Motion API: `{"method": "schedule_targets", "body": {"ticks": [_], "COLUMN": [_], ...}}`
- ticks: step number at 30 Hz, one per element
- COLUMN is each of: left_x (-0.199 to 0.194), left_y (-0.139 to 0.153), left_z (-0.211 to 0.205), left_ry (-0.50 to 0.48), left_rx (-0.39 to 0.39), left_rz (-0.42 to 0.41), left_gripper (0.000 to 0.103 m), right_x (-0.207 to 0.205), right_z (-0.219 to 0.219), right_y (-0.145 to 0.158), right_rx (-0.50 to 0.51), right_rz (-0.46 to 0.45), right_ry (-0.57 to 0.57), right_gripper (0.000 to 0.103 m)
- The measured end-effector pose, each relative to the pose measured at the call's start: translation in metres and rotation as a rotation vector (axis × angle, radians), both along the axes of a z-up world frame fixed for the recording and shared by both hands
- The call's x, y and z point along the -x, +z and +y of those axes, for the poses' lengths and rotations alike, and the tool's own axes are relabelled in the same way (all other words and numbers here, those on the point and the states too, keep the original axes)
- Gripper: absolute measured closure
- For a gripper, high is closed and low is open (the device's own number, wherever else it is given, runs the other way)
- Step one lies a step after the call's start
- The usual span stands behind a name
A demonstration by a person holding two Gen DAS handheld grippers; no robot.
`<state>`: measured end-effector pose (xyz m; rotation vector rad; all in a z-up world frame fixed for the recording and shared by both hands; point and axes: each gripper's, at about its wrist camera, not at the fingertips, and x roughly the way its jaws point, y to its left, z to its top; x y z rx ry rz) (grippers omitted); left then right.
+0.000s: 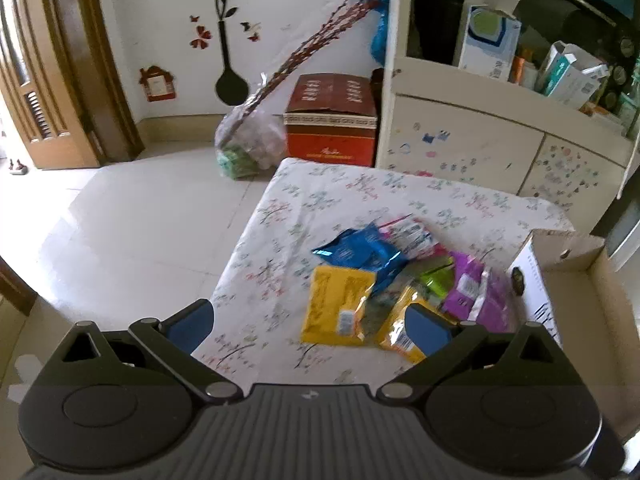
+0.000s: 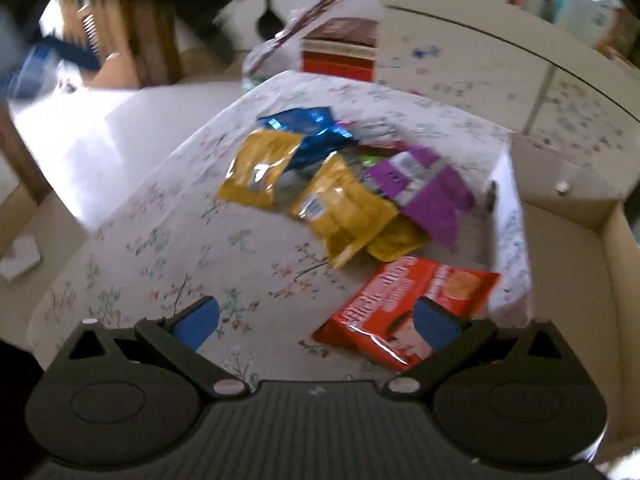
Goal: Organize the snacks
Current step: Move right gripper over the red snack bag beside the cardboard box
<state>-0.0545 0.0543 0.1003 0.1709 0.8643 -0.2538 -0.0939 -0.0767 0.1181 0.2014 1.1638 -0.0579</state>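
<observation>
A pile of snack packets lies on a floral tablecloth (image 1: 280, 216): yellow packets (image 1: 336, 308), blue packets (image 1: 360, 252), a purple packet (image 1: 476, 292) and a green one (image 1: 436, 276). My left gripper (image 1: 308, 324) is open and empty, above the near yellow packets. In the right wrist view the same pile shows, with yellow packets (image 2: 260, 168), a purple packet (image 2: 424, 184) and a red packet (image 2: 404, 312) nearest. My right gripper (image 2: 316, 326) is open and empty, above the red packet's left end.
An open cardboard box (image 1: 576, 276) stands at the table's right edge; it also shows in the right wrist view (image 2: 568, 248). A cream cabinet (image 1: 472, 140), a red carton (image 1: 332, 120) and a plastic bag (image 1: 244, 140) stand behind the table. Tiled floor lies to the left.
</observation>
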Motion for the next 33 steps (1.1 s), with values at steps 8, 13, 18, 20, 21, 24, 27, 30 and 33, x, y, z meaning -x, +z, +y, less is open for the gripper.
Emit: {"method": "schedule_targets", "body": {"ticks": [8, 13, 18, 20, 21, 24, 27, 30, 33], "left_x": [0.011, 0.014, 0.022, 0.023, 0.023, 0.025, 0.027, 0.028, 0.03], "left_y": [-0.017, -0.029, -0.038, -0.043, -0.045, -0.047, -0.049, -0.053, -0.058], "left_z": [0.008, 0.011, 0.009, 0.007, 0.006, 0.003, 0.001, -0.002, -0.006], "left_ry": [0.02, 0.009, -0.003, -0.004, -0.005, -0.017, -0.029, -0.035, -0.045], "left_rx": [-0.089, -0.08, -0.117, -0.131, -0.139, -0.151, -0.161, -0.175, -0.2], "left_rz": [0.007, 0.061, 0.064, 0.076, 0.081, 0.082, 0.083, 0.089, 0.09], "left_gripper": [0.0, 0.0, 0.0, 0.0, 0.0, 0.0, 0.0, 0.0, 0.0], "right_x": [0.009, 0.01, 0.01, 0.009, 0.009, 0.01, 0.011, 0.011, 0.011], "right_z": [-0.002, -0.012, -0.028, -0.035, -0.037, -0.044, -0.049, -0.053, -0.055], "right_y": [0.0, -0.004, -0.01, -0.014, -0.016, -0.023, -0.025, -0.025, -0.027], "right_rx": [0.046, 0.039, 0.01, 0.002, -0.001, -0.008, 0.019, 0.025, 0.027], "right_rz": [0.069, 0.084, 0.098, 0.115, 0.121, 0.146, 0.161, 0.164, 0.17], "right_ry": [-0.08, -0.128, -0.212, -0.246, -0.259, -0.301, -0.333, -0.354, -0.364], "right_gripper": [0.001, 0.001, 0.001, 0.001, 0.001, 0.001, 0.001, 0.001, 0.001]}}
